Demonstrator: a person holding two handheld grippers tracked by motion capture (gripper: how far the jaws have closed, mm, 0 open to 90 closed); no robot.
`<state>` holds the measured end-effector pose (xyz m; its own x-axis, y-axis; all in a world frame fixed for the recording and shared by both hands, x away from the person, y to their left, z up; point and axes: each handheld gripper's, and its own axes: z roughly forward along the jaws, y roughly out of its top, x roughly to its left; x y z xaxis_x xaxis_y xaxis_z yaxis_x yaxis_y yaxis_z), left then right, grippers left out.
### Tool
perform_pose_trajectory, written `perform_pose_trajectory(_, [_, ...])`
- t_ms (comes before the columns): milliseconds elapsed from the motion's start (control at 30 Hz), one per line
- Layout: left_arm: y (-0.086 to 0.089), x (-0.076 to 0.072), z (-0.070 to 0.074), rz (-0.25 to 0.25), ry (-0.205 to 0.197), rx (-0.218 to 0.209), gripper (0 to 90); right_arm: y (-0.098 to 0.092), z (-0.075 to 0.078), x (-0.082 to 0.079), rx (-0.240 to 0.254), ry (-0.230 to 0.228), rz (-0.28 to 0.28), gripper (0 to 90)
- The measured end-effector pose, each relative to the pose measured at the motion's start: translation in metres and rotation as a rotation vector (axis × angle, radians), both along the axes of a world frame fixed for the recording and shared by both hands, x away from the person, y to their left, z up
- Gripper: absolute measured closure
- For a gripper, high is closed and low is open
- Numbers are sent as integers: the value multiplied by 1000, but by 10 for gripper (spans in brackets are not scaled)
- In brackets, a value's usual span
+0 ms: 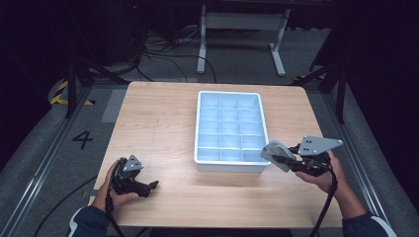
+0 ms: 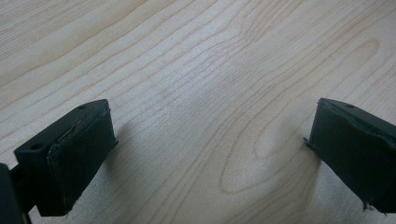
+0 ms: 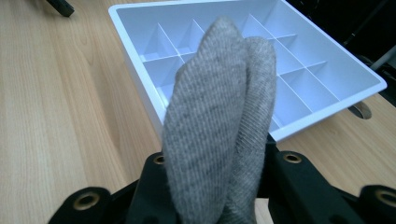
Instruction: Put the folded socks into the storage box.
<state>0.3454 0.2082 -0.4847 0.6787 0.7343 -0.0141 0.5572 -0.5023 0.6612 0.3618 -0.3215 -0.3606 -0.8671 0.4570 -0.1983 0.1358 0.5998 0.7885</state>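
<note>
A white tray (image 1: pixel 199 129) split into several small compartments sits in the middle of the wooden table. My right gripper (image 1: pixel 282 161) hangs just above the tray's near right corner, shut on a folded grey sock (image 1: pixel 273 152). In the right gripper view the grey sock (image 3: pixel 217 116) stands up between the jaws in front of the white tray (image 3: pixel 135 74). My left gripper (image 1: pixel 150 186) rests low over the table near the front left, open. In the left gripper view its fingers (image 2: pixel 70 158) stand wide apart over bare wood.
The wooden table (image 1: pixel 158 123) has free room left of the tray and along the front edge. Behind the table stand a white frame (image 1: pixel 242 29) and cables on the floor. Dark posts stand at both sides.
</note>
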Motion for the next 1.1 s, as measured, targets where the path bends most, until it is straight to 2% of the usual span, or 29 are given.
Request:
perform_pose_trajectory(500, [0, 0, 0, 2, 0, 0, 5, 25, 4, 34, -83, -6, -27, 715])
perform_pose_trajectory(567, [0, 0, 0, 2, 0, -1, 5, 31, 2, 40, -111, -10, -34, 715])
perform_pose_trajectory(967, [0, 0, 0, 2, 0, 0, 5, 62, -3, 64, -206, -3, -40, 720])
perform_pose_trajectory(1100, [0, 0, 0, 0, 0, 1, 5, 69, -6, 72, -240, -19, -43, 722])
